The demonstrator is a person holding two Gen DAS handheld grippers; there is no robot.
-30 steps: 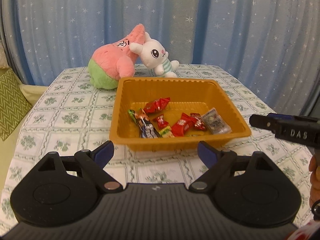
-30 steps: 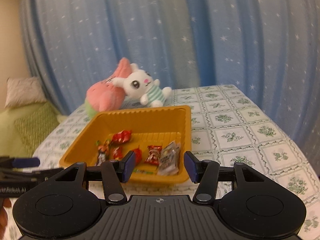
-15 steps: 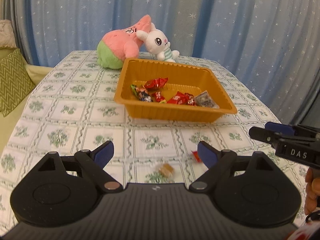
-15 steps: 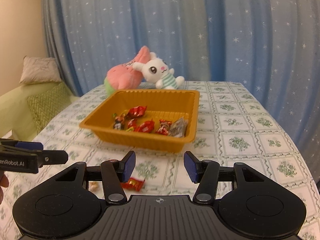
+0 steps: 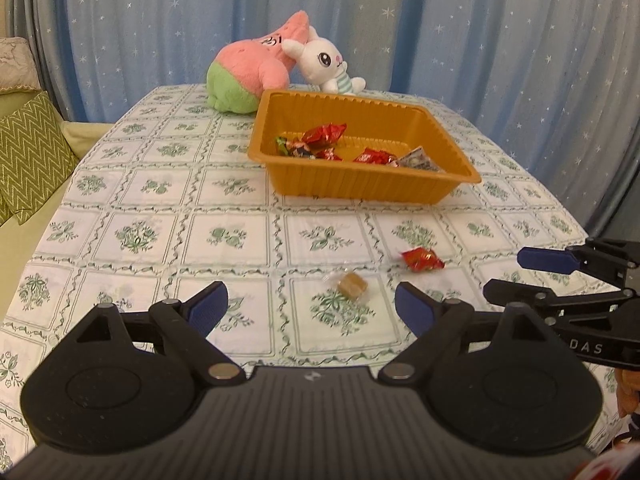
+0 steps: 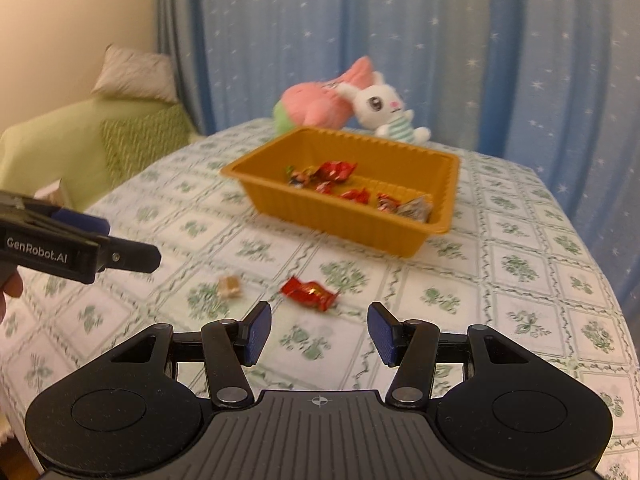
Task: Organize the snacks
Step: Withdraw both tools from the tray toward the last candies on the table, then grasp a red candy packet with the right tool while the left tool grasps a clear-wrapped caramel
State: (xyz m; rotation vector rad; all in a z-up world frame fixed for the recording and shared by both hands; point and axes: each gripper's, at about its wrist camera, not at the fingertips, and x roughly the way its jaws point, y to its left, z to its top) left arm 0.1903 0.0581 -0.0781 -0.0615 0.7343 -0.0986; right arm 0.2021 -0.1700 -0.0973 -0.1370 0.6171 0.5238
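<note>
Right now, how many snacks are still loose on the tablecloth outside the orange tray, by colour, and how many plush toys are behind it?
Red-wrapped candy loose on the cloth: 1
Brown clear-wrapped candy loose on the cloth: 1
Plush toys behind the orange tray: 2, the pink and green plush and the white rabbit plush
Total: 4 things, 2 snacks to collect.

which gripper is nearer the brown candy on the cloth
Left. The left gripper has the brown candy just ahead between its open fingers. The right gripper faces the red candy, with the brown one off to its left.
</note>
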